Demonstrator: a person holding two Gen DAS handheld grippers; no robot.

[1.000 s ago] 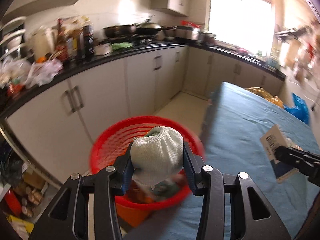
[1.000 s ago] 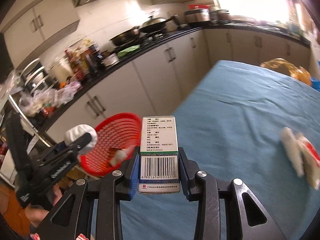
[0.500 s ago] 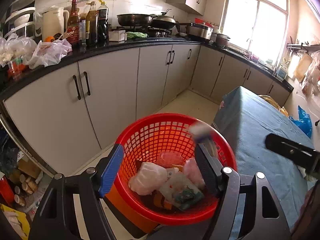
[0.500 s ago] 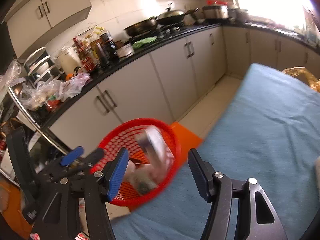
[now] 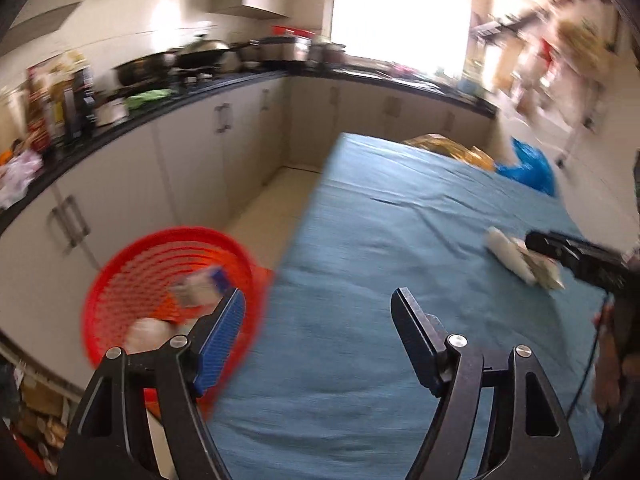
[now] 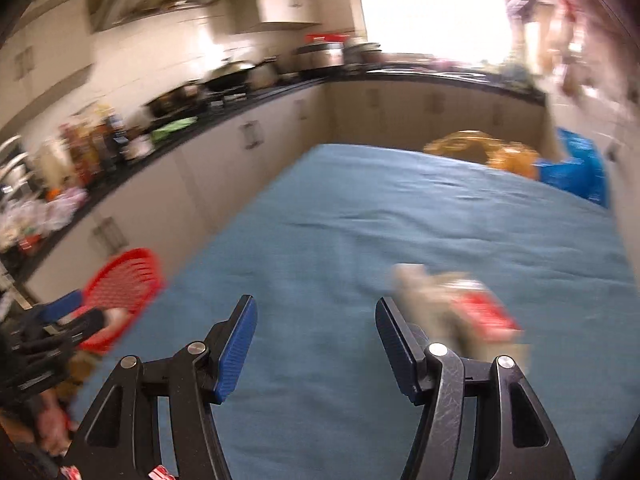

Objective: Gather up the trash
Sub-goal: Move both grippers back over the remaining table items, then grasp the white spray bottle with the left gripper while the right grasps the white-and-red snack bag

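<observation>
Right gripper (image 6: 316,322) parted, empty, wrapper trash (image 6: 452,304) just beside its right finger, jaws just opened

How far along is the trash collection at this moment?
Done: the red basket already holds a box and other scraps. In hand: nothing; the left gripper and right gripper are both open, their jaws having just opened. Left: a blurred pile of wrappers lies on the blue tablecloth.

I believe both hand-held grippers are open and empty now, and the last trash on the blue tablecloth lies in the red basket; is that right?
Not quite: the remaining trash lies on the blue tablecloth, not in the red basket, as the right wrist view shows. The left hand-held gripper and right hand-held gripper are indeed open and empty.
</observation>
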